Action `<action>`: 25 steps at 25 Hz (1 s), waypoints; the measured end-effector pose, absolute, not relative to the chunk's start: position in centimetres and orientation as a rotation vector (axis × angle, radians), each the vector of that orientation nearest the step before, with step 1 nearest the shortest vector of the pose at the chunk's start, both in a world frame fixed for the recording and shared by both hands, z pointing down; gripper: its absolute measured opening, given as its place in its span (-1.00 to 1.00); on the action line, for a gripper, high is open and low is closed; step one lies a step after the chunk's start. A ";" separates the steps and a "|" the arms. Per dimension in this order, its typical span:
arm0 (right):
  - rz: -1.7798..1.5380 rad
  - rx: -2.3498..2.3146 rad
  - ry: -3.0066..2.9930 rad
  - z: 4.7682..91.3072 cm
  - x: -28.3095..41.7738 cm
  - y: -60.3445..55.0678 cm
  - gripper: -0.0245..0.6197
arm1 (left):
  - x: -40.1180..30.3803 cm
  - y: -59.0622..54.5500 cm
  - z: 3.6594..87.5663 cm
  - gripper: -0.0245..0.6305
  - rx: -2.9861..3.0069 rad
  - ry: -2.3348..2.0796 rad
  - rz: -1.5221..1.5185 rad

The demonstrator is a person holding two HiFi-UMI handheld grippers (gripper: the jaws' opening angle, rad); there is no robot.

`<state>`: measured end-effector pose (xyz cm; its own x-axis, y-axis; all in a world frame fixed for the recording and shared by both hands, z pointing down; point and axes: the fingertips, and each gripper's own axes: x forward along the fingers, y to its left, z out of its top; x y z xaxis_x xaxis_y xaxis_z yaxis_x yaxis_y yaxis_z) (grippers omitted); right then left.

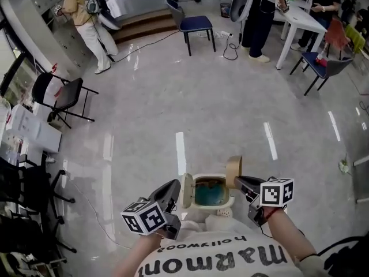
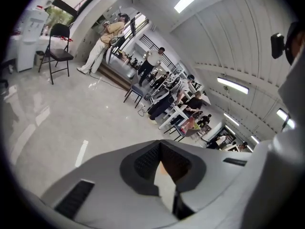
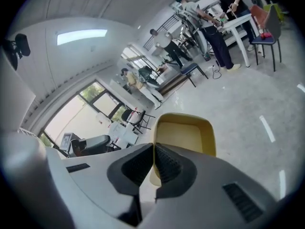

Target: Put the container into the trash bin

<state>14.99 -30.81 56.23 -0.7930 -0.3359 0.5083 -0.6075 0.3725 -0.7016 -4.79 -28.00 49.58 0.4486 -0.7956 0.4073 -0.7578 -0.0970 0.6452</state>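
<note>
In the head view a white trash bin (image 1: 212, 176) with a teal liner stands on the floor right below me, between both grippers. My left gripper (image 1: 177, 190) is shut on a thin beige container piece (image 1: 186, 189), held upright at the bin's left rim. In the left gripper view this piece (image 2: 167, 185) shows edge-on between the shut jaws of the left gripper (image 2: 161, 163). My right gripper (image 1: 239, 182) is shut on the rim of a beige container (image 1: 233, 171) held above the bin's right edge. In the right gripper view the container (image 3: 186, 135) opens toward the camera, beyond the right gripper (image 3: 153, 163).
A blue chair (image 1: 195, 25) and a trailing cable (image 1: 232, 49) lie ahead, with people standing by a white table (image 1: 300, 19) at the far right. A black folding chair (image 1: 60, 97) and desks line the left side. The glossy floor (image 1: 190, 108) stretches between.
</note>
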 end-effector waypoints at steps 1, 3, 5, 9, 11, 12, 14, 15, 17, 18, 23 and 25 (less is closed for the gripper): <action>1.395 0.791 -2.343 57.0 14.9 -31.1 -0.89 | -4.3 -28.1 49.6 -0.95 1.851 -1.334 -0.072; 1.402 0.713 -2.321 58.8 14.5 -31.5 -0.89 | -3.8 -28.5 50.2 -0.94 1.835 -1.374 -0.111; 1.403 0.642 -2.306 60.5 13.7 -31.9 -0.89 | -3.5 -28.5 51.3 -0.94 1.805 -1.406 -0.118; 1.418 0.509 -2.266 63.9 12.0 -32.0 -0.89 | -3.2 -26.8 54.0 -0.94 1.729 -1.447 -0.046; 1.414 0.461 -2.241 65.7 11.5 -32.0 -0.89 | -3.3 -25.8 55.4 -0.94 1.668 -1.471 -0.026; 1.405 0.440 -2.230 66.7 11.3 -32.0 -0.89 | -3.4 -25.3 56.1 -0.94 1.640 -1.484 -0.022; 1.384 0.395 -2.206 68.6 11.1 -31.6 -0.89 | -3.3 -24.3 57.4 -0.94 1.589 -1.500 -0.016; 1.377 0.372 -2.193 69.4 11.0 -31.3 -0.89 | -3.2 -23.6 58.0 -0.94 1.566 -1.502 -0.010; 1.376 0.330 -2.174 70.4 10.5 -30.4 -0.89 | -2.8 -22.4 58.9 -0.94 1.535 -1.493 0.011; 1.381 0.308 -2.169 70.7 10.0 -29.9 -0.89 | -2.7 -21.9 59.3 -0.94 1.527 -1.484 0.025; 1.421 0.210 -2.119 74.1 9.0 -27.3 -0.89 | -0.9 -21.1 62.2 -0.94 1.550 -1.415 0.108; 1.431 0.201 -2.095 76.3 9.1 -26.8 -0.89 | 0.2 -21.1 64.0 -0.94 1.566 -1.381 0.140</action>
<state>9.14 -26.78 76.35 -0.8157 0.1975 0.5437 -0.4346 0.4110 -0.8014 0.19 -21.13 64.02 0.3406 -0.6822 0.6470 -0.7980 0.1542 0.5826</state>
